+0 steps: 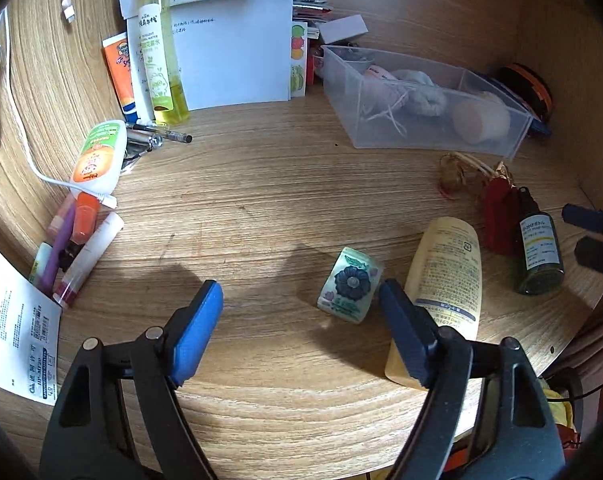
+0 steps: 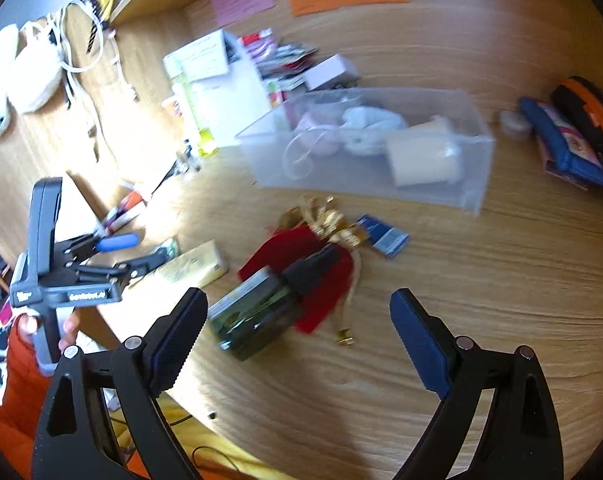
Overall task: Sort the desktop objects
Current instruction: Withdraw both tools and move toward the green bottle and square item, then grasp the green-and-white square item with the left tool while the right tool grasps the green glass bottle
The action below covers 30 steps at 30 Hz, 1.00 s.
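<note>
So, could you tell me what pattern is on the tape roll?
The tape roll shows a dark blue flower on pale green, clearest in the left wrist view.

Left gripper (image 1: 301, 300), right gripper (image 2: 297, 312): black frames, blue ridged pads, silver rivets.

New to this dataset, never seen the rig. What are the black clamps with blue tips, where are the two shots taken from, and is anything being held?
No robot: a person holds a two-finger gripper in each hand, each with a fisheye camera looking along its fingers. The left gripper is seen from its own camera, over a wooden desk, with a floral tape roll and a cream tube near its right finger. The right gripper hangs over a dark green bottle lying on a red pouch. Behind sits a clear bin. Both grippers are open; nothing is held.
</note>
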Motion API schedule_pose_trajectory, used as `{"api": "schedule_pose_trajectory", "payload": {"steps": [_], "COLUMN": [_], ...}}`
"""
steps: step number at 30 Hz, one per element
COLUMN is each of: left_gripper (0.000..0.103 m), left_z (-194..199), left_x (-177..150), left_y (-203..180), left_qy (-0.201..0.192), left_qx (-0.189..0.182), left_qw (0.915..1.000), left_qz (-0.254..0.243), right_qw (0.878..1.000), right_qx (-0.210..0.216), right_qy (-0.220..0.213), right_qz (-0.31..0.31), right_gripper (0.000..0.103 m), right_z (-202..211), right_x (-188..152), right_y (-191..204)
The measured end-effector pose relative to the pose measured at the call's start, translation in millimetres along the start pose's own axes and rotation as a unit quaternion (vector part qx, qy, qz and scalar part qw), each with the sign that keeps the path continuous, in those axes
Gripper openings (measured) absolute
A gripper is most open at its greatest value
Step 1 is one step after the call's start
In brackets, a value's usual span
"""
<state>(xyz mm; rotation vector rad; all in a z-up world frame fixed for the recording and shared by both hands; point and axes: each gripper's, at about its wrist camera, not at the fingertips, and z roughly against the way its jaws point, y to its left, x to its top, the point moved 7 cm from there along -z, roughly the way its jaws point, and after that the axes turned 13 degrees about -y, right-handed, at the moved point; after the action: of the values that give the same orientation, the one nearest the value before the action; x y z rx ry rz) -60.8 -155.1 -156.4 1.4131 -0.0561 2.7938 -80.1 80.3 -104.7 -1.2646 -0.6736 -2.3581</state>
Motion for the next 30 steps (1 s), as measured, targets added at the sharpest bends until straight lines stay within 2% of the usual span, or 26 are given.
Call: {"api": "schedule_pose_trajectory", "payload": {"steps": [4, 7, 11, 14, 15, 18, 19, 20, 30], "left_gripper": [0.073, 0.07, 0.06, 0.031, 0.024, 0.024, 0.024, 0.024, 0.024], "left_z": [-3, -3, -7, -7, -6, -6, -6, -5, 1], "left_x": [-2, -3, 1, 4, 4, 4, 4, 4, 8], "left_y": [4, 0, -6, -16, -21, -26, -26, -25, -24], "left_qy": [-0.001, -0.004, -0.007, -0.02, -0.023, -0.027, -0.027, -0.027, -0.027], "left_qx": [-0.003, 0.007, -0.004, -0.02, -0.024, -0.033, -0.034, -0.034, -0.031], "left_qw": [0.9999, 0.9999, 0.9997, 0.9988, 0.9984, 0.998, 0.998, 0.9981, 0.999], "left_qz": [0.011, -0.011, -0.023, -0.04, -0.046, -0.047, -0.046, -0.044, -0.019], "right_qw": [1.0, 0.999, 0.999, 0.998, 0.997, 0.997, 0.997, 0.997, 0.999], "right_qx": [0.012, 0.011, 0.003, -0.003, -0.006, -0.012, -0.012, -0.01, 0.01], "right_qy": [0.013, 0.015, 0.019, 0.025, 0.028, 0.032, 0.034, 0.035, 0.007], "right_qz": [0.012, 0.027, 0.049, 0.063, 0.07, 0.076, 0.074, 0.07, 0.049], "right_gripper": [0.091, 0.091, 0.09, 0.084, 0.083, 0.075, 0.066, 0.062, 0.062], "right_z": [-11, -17, -25, -31, -33, -37, -39, -40, -23], "right_x": [-6, -8, -10, -15, -18, -22, -22, -22, -3], "right_y": [14, 24, 33, 37, 38, 37, 36, 35, 34]}}
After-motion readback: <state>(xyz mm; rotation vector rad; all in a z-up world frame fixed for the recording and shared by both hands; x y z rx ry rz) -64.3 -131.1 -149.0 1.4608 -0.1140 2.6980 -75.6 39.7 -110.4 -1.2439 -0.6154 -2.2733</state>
